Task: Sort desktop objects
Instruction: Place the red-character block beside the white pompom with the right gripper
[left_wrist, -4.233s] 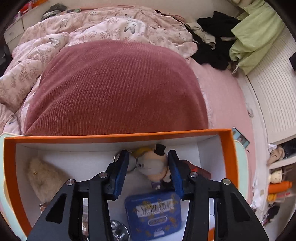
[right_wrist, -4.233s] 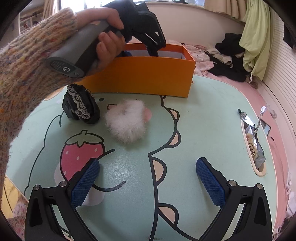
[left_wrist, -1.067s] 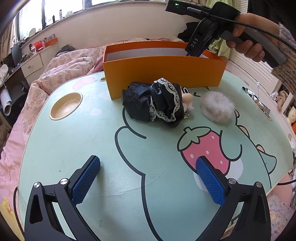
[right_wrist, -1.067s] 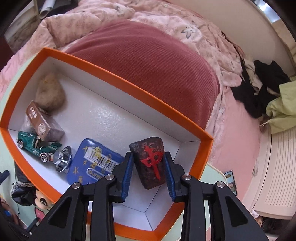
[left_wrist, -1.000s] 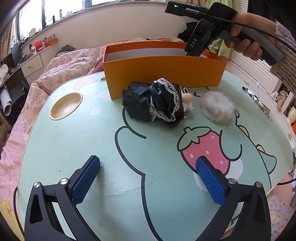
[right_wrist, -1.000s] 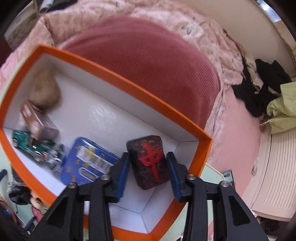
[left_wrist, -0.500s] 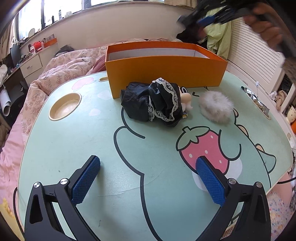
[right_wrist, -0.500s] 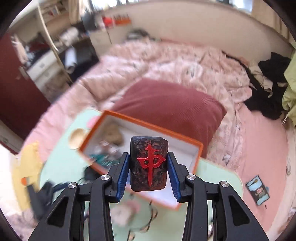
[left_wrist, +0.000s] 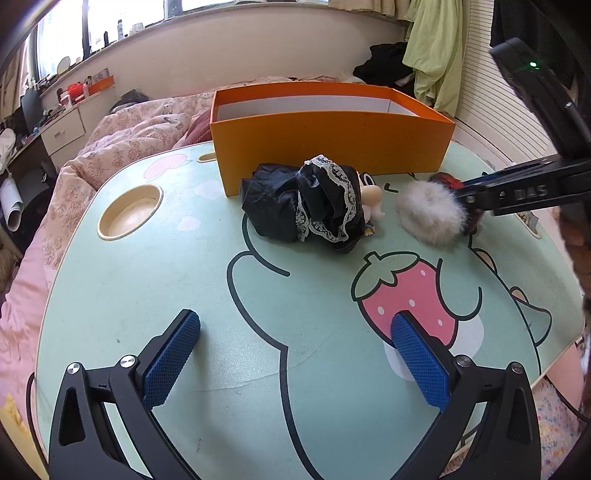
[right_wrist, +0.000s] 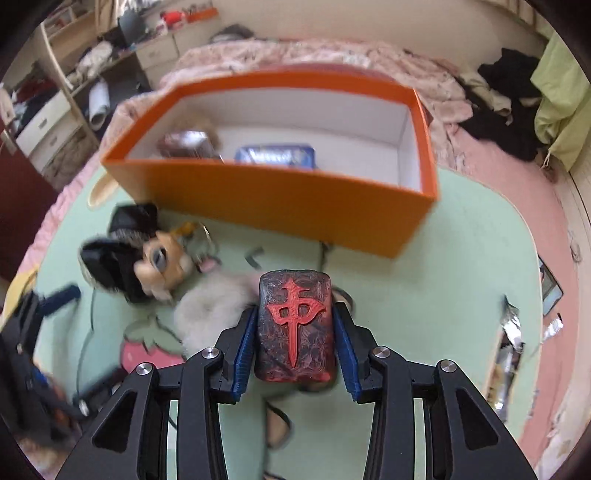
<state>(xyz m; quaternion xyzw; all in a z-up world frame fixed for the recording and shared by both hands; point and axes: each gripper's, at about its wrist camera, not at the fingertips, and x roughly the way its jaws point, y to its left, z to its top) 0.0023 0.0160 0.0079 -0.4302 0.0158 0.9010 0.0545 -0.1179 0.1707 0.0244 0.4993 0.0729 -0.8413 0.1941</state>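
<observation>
Blue-padded, the right gripper (right_wrist: 295, 326) pinched a dark block with a red character (right_wrist: 295, 325) above the mint-green cartoon bench (left_wrist: 258, 314), just beside a white fluffy pom-pom (left_wrist: 430, 218) and outside the orange cardboard box (left_wrist: 332, 144). Spread wide, the left gripper (left_wrist: 295, 354) held nothing.

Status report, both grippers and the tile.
Left gripper open, empty. Right gripper shut on mahjong tile, outside orange box. White fluffy ball close under the tile.

One orange box (left_wrist: 332, 136), one doll (left_wrist: 317, 203), one fluffy pompom (left_wrist: 428, 218), seemingly one tile (right_wrist: 295, 325).
</observation>
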